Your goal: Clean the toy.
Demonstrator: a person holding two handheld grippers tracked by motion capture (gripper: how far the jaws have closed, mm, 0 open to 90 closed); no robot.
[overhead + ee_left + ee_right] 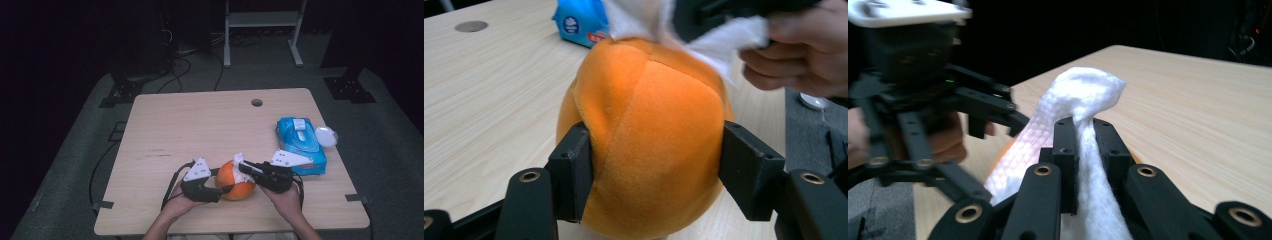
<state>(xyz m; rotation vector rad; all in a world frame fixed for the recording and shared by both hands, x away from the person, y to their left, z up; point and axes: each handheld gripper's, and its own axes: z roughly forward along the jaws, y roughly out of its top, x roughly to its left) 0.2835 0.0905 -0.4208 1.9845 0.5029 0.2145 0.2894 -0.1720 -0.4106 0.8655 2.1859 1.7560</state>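
An orange plush ball (235, 182) rests on the wooden table (200, 125) near its front edge. My left gripper (222, 189) comes at it from the left, and its two black pads press into the ball's sides (649, 135). My right gripper (245, 167) reaches in from the right, shut on a crumpled white wipe (1083, 95) that rises between its jaws. The wipe (238, 162) lies against the top of the ball, and in the left gripper view the wipe (724, 45) drapes over the ball's upper right. The left gripper (913, 100) also appears in the right gripper view.
A blue pack of wipes (300, 145) lies at the table's right edge, just behind my right hand, with a white round lid (326, 136) beside it. A cable hole (257, 102) sits near the far edge. Bare wood spreads across the left and middle.
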